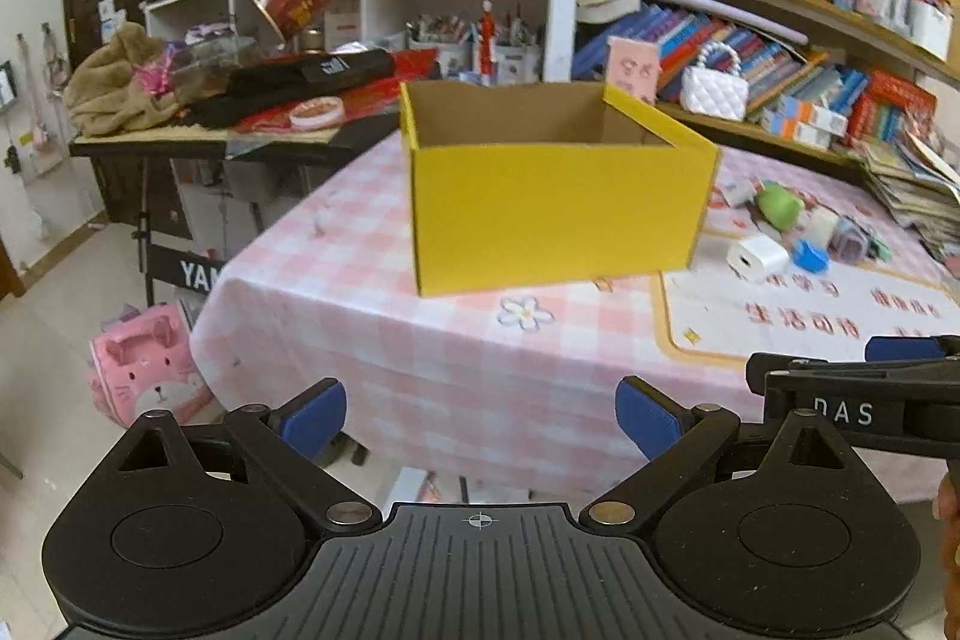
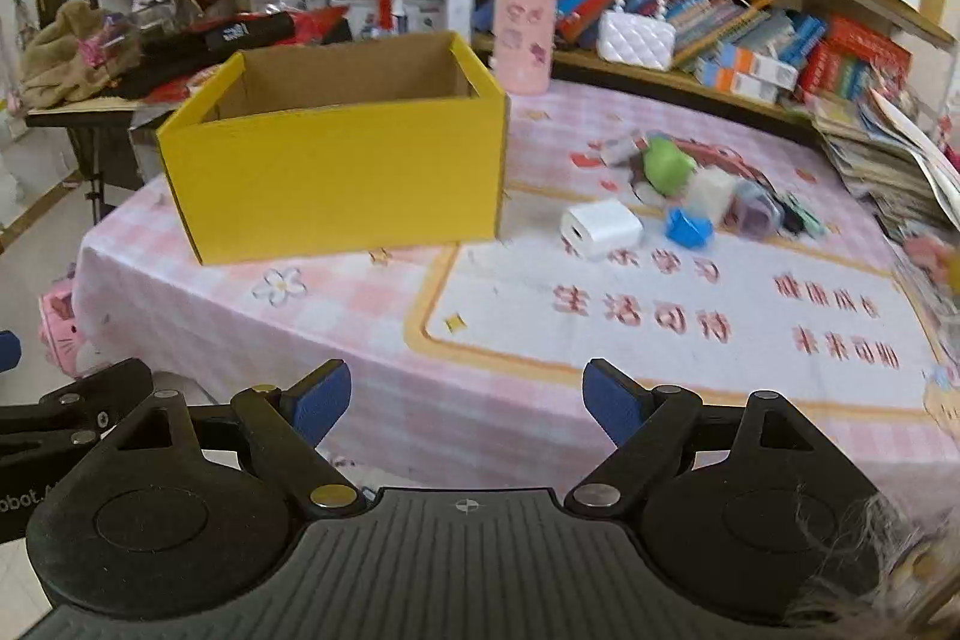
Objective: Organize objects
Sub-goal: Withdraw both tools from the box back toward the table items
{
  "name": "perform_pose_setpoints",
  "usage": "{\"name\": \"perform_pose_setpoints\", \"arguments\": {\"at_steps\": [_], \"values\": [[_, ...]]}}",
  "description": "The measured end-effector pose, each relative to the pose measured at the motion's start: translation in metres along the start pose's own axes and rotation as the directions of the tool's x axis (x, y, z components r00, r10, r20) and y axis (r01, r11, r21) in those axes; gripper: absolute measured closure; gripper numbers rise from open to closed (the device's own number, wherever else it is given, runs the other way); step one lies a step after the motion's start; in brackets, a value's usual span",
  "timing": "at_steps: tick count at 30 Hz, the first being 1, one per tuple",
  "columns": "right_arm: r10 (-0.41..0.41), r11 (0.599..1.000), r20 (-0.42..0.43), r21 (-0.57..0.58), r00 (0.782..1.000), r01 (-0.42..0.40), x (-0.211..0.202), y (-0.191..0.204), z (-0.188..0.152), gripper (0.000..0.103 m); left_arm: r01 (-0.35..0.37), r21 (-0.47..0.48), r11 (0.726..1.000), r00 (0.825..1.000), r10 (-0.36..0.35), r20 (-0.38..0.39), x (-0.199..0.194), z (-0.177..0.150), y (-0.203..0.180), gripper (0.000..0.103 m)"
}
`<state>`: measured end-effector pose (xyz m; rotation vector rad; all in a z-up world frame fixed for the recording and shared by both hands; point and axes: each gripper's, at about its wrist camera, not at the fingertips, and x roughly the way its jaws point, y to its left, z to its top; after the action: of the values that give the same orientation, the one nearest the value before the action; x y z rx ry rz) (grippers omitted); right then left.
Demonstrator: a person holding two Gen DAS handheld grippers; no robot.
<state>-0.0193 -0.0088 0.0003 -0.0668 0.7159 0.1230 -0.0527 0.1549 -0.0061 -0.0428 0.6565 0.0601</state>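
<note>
Pink checked counter (image 2: 360, 340) holds an empty yellow cardboard box (image 2: 336, 178) beside small toys and a white plastic charger cube (image 2: 600, 226). Both left tongs (image 1: 480, 415) and right tongs (image 2: 467, 400) are spread, holding nothing. Picking has not begun; next, reach for the cube.

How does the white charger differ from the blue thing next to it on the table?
The white charger is the bigger of the two, a smooth rounded block; the blue thing is smaller and angular. The white charger lies nearer the yellow box; the blue thing sits against the pile of small items. Both rest on the table, untouched.
</note>
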Motion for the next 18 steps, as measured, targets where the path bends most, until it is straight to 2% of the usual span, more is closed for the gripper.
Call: {"name": "perform_pose_setpoints", "arguments": {"at_steps": [10, 18], "values": [[-0.094, 0.993, -0.044, 0.061, 0.995, 0.097, -0.015, -0.023, -0.025, 0.019, 0.121, 0.054, 0.991, 0.992, -0.118, -0.048, 0.006, -0.008, -0.025, 0.005], [-0.204, 0.967, -0.059, 0.146, 0.977, 0.211, -0.028, -0.057, -0.034, 0.019, 0.224, 0.152, 0.963, 0.975, -0.218, -0.052, 0.013, -0.002, -0.063, 0.005]]}}
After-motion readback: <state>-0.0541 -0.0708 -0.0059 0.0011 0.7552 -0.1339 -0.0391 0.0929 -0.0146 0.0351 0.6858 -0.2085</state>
